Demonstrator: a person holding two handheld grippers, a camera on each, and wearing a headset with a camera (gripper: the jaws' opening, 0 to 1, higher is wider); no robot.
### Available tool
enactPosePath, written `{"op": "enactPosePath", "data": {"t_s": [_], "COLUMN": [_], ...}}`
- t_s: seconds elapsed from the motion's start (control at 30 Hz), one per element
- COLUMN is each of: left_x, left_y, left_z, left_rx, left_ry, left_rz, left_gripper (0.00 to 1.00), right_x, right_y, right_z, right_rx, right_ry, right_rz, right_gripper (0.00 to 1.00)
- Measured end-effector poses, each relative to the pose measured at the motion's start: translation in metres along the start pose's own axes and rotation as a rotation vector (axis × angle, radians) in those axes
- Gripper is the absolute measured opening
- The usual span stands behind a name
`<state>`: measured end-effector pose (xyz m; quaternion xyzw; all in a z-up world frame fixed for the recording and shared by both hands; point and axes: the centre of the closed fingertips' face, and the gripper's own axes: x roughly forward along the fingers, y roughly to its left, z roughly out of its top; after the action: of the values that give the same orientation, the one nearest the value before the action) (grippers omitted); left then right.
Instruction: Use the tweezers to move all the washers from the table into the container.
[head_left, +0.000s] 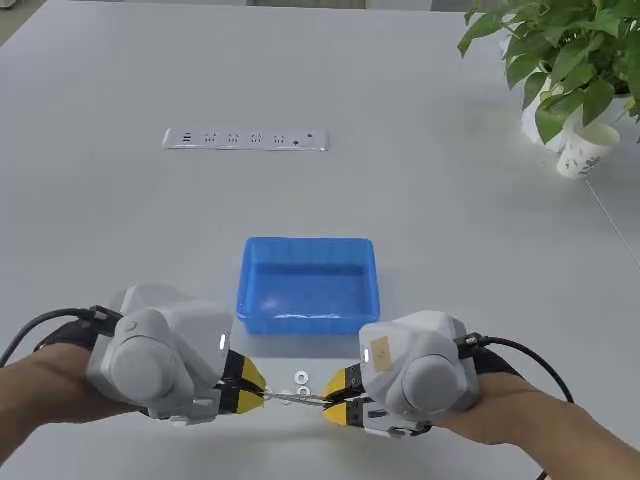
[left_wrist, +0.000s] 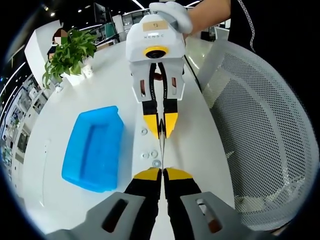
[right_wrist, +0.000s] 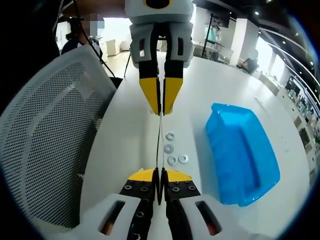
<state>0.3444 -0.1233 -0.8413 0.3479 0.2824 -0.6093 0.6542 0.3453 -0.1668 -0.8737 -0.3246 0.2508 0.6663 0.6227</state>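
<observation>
Left tool (head_left: 257, 388), right tool (head_left: 331, 398) both pinching tweezers (head_left: 295, 397), washers (head_left: 302, 377) beside, near container (head_left: 306, 322).

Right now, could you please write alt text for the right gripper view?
The right gripper and the facing left gripper are shut on thin tweezers over a white table. Four washers lie beside them, near a blue container.

Bright, even light washes the pale grey worktop (head_left: 450, 220); faint soft shadows sit beneath the left claw (head_left: 258, 390) and right claw (head_left: 330, 400). Both gripper views bend strongly at the edges.
</observation>
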Motion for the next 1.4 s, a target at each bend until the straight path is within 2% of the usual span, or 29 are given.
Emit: {"op": "enactPosePath", "data": {"t_s": [0.37, 0.9, 1.2, 1.4], "left_x": [-0.008, -0.024, -0.024, -0.020], "left_y": [0.000, 0.005, 0.003, 0.002], "left_z": [0.011, 0.049, 0.064, 0.070], "left_rx": [-0.011, 0.013, 0.011, 0.012], "left_ry": [-0.030, -0.117, -0.160, -0.176], "left_rz": [0.003, 0.015, -0.005, -0.018], "left_gripper": [0.05, 0.05, 0.05, 0.05], "right_x": [-0.001, -0.002, 0.001, 0.003], "right_y": [0.001, -0.002, 0.001, 0.004], "right_z": [0.001, 0.008, 0.014, 0.014], "right_rx": [-0.001, 0.021, 0.030, 0.033], "right_ry": [0.002, -0.032, -0.059, -0.061], "right_rz": [-0.002, -0.028, -0.027, -0.020], "right_gripper": [0.08, 0.08, 0.08, 0.08]}}
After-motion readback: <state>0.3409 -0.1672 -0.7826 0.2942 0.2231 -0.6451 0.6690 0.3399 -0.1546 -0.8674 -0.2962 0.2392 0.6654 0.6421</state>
